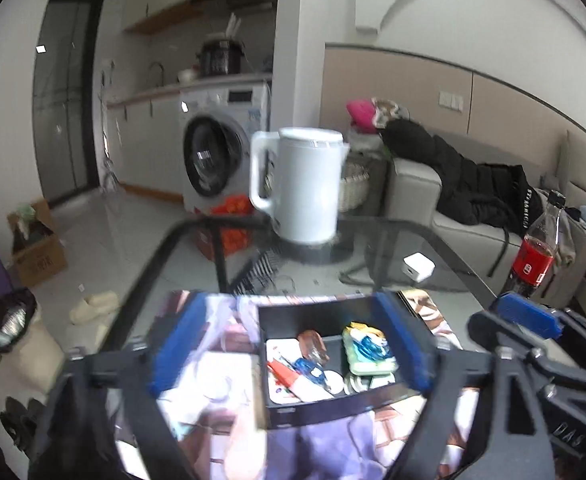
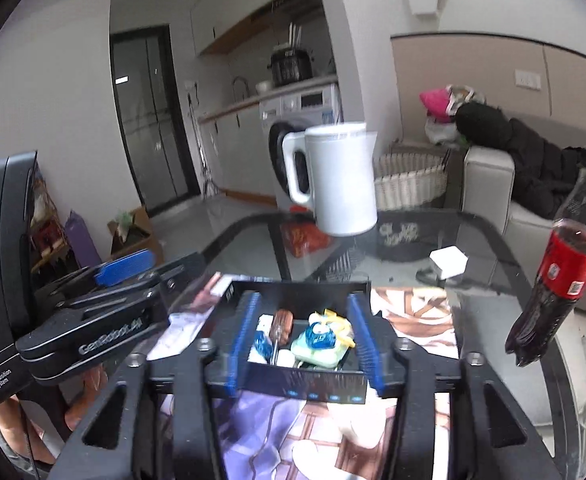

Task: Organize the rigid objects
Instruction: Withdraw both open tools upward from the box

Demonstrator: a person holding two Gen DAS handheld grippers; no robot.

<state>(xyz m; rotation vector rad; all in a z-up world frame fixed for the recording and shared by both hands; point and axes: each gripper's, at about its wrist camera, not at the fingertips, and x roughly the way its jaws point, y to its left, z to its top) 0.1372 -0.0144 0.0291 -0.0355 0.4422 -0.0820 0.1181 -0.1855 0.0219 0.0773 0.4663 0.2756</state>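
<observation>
Both grippers hang over the near edge of the glass table [image 1: 433, 240], pointed at a black box [image 1: 333, 400] sitting on a printed mat [image 1: 213, 360] that covers the near part of the tabletop.

Left gripper [image 1: 289, 344]: blue pads spread wide, nothing between them but air; the box sits below the gap, toward its right pad. Right gripper [image 2: 303, 344]: also spread, empty, pads roughly lined up w/ the box's two side walls but above them, not touching as far as I can tell.

Box is already partly filled: a green soap dish w/ blue and yellow bits [image 2: 321, 344] on the right side, a brown item [image 2: 283, 322], a red-and-white tube [image 1: 293, 380], some white pieces. Too blurry to name each. So, judging by that, the small stuff looks mostly gathered.

What's left, prob: loose things further back on the table. A white charger block [image 1: 417, 266] lies near the far right, apart from the box. A cola bottle [image 2: 557, 272] stands at the right edge. A white kettle [image 1: 305, 184] stands on its base at the far edge; likely stays put, too big for the box.

Est. progress: past halfway, but can't be sure w/o knowing what counts. Next move prob. either a reach for the charger or squaring the box on the mat. Both views have motion blur, so fine detail is shaky.
</observation>
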